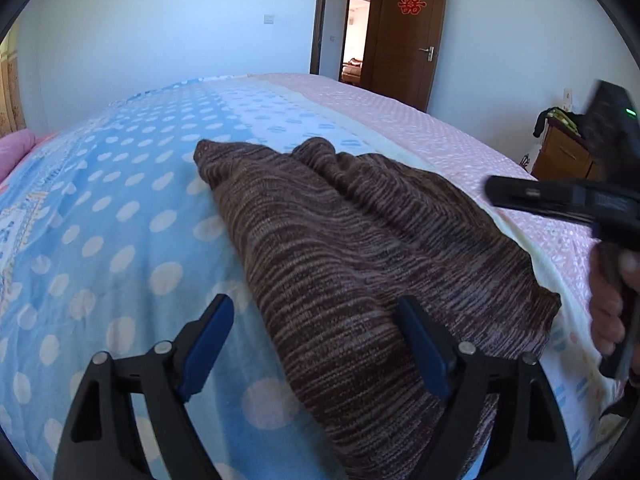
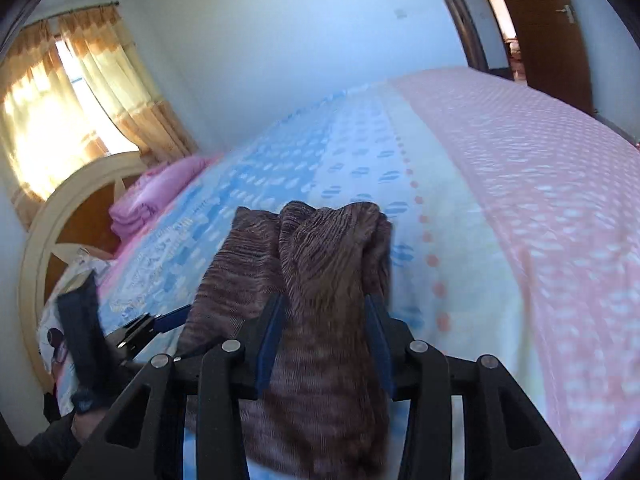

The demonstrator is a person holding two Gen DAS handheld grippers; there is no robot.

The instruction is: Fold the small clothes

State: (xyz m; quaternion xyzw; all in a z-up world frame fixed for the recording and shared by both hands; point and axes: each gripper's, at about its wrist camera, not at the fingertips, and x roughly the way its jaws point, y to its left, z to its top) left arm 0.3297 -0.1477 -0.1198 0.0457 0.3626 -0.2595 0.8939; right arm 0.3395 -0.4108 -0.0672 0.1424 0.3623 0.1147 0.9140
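Grippers first. Left gripper (image 1: 316,344) has its blue-padded fingers (image 1: 208,344) spread wide, released, holding nothing; it hovers over the near edge of the brown knit garment (image 1: 340,240), its right finger over the knit and its left finger over bare bedspread (image 1: 120,208). Right gripper (image 2: 324,340) is clenched on a bunched fold of the same garment (image 2: 320,280), with cloth filling the gap between its blue pads (image 2: 272,332) and running from the near edge up past the fingertips. In the left wrist view the right gripper's body (image 1: 560,196) shows at the right edge, blurred, with the person's hand (image 1: 608,300) wrapped on its handle. In the right wrist view the left gripper (image 2: 152,324) appears low at the left, blurred, beside the garment.

Garment lies on the bed, mostly on the blue dotted part of the bedspread, its right side reaching the pale yellow stripe. It is rumpled, with two humps at the far end and a crease down the middle. Bedspread turns pink (image 2: 540,220) further right.

Pink folded bedding (image 2: 140,200) sits at the far left by a curved headboard (image 2: 60,220). Curtains (image 2: 80,80) hang at the sunlit window behind it. Brown door (image 1: 408,36) stands open at the far right, with a red paper cutout (image 1: 412,1) on it. Wooden cabinet (image 1: 560,156) sits at the right past the bed.
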